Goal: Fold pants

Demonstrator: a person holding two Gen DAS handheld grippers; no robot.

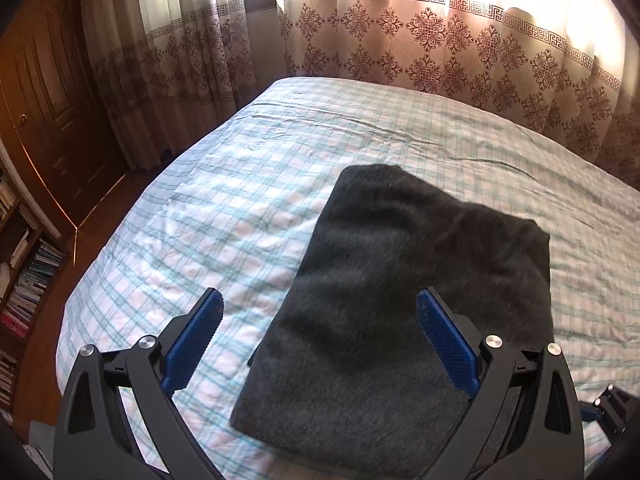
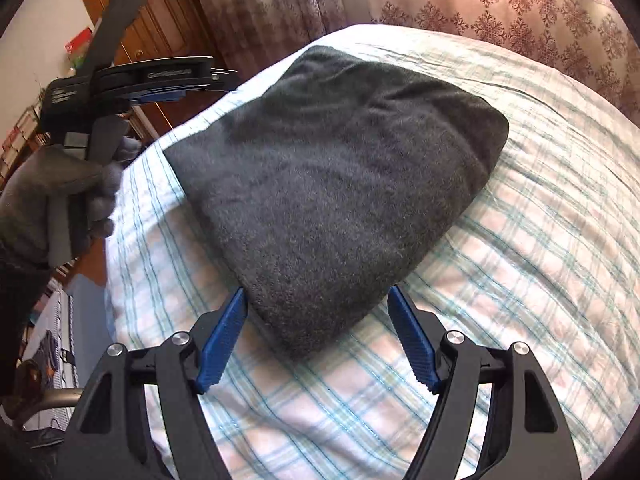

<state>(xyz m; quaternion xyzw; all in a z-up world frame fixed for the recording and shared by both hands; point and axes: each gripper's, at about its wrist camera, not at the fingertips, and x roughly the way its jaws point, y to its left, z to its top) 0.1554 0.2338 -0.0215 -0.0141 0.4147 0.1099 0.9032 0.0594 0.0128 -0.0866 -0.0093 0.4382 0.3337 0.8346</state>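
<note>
Fold looked essentially done: dark grey pants (image 1: 400, 300) lay as a compact rectangular stack near the middle of the plaid bedsheet (image 1: 200, 220), edges roughly squared. Left gripper (image 1: 320, 340) was wide open, holding nothing, above the stack's near end. Right gripper (image 2: 316, 340) was likewise spread and empty, at the near corner. Remaining, at most: minor smoothing.

Backlit patterned curtains (image 1: 420, 36) behind plaid-sheeted bed (image 1: 248, 184) — wooden door (image 1: 48, 92), bookshelf (image 1: 20, 280) at left; brown floor noted.
</note>
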